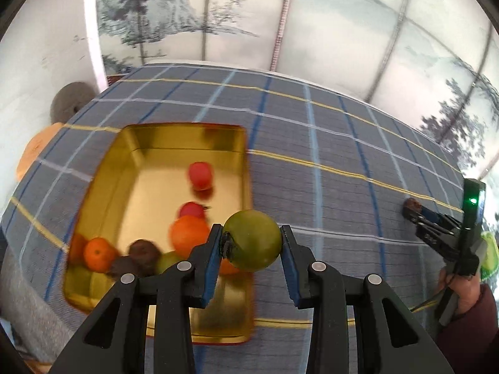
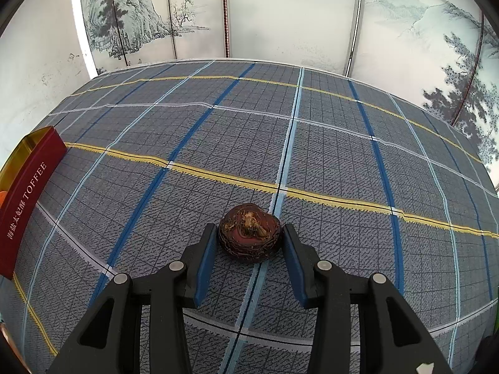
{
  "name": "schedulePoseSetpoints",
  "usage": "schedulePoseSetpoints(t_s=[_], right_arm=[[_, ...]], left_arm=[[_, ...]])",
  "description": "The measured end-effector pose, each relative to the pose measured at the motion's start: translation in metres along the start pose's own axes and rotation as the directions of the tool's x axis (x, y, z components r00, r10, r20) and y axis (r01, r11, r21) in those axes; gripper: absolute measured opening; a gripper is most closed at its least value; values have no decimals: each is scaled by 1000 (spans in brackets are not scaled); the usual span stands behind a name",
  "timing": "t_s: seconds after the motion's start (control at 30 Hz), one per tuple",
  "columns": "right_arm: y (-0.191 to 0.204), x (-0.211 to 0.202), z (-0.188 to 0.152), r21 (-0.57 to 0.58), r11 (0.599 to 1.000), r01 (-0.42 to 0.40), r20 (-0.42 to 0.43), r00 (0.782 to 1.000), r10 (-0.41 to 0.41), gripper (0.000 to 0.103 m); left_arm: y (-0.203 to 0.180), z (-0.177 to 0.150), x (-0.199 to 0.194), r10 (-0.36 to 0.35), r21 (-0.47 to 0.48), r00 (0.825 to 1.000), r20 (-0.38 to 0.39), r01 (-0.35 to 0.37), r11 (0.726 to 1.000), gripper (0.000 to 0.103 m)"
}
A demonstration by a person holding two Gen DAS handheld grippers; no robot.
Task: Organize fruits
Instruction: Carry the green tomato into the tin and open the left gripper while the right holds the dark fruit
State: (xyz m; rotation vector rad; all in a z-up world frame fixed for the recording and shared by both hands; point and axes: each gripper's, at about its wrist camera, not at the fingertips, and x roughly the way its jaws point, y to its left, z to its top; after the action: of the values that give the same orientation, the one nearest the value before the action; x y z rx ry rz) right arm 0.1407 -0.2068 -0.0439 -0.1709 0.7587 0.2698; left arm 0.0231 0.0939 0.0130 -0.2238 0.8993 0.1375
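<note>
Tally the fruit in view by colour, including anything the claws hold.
Red round fruits: 2
Orange round fruits: 2 (a further orange patch behind the left claw is unclear)
Dark brown wrinkled fruits: 3
Green round fruits: 2
Total: 9

Worktop (image 2: 312, 143) w/ grey-blue plaid cloth (image 2: 193, 193), lines in blue, white & yellow. Behind it: folding screen (image 2: 280, 15) w/ ink-wash landscape — pines, crags, mist. White scuffed wall (image 1: 40, 59) at left. Past worktop's left edge: round grey fuzzy thing (image 1: 70, 101) & orange rounded thing (image 1: 34, 152), both blurred, can't tell what.
</note>
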Motion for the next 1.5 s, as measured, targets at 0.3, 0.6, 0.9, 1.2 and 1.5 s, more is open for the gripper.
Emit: schedulePoseSetpoints(t_s=[0.3, 0.6, 0.9, 1.2, 1.5], right_arm=[[0, 0, 0, -1, 1000, 1, 0, 1000, -1, 40], [1, 0, 0, 0, 1000, 1, 0, 1000, -1, 40], [1, 0, 0, 0, 1000, 1, 0, 1000, -1, 40], [1, 0, 0, -1, 1000, 2, 0, 1000, -2, 40], [1, -1, 0, -1, 1000, 2, -1, 1000, -2, 40]], left_arm=[[47, -7, 0, 52, -82, 998, -27, -54, 995, 37], [64, -17, 4, 56, -73, 996, -65, -61, 995, 37], [65, -27, 7, 43, -41, 996, -80, -46, 998, 37], [60, -29, 9, 39, -20, 996, -82, -41, 999, 38], [59, -32, 9, 19, -21, 995, -98, -21, 1000, 38]])
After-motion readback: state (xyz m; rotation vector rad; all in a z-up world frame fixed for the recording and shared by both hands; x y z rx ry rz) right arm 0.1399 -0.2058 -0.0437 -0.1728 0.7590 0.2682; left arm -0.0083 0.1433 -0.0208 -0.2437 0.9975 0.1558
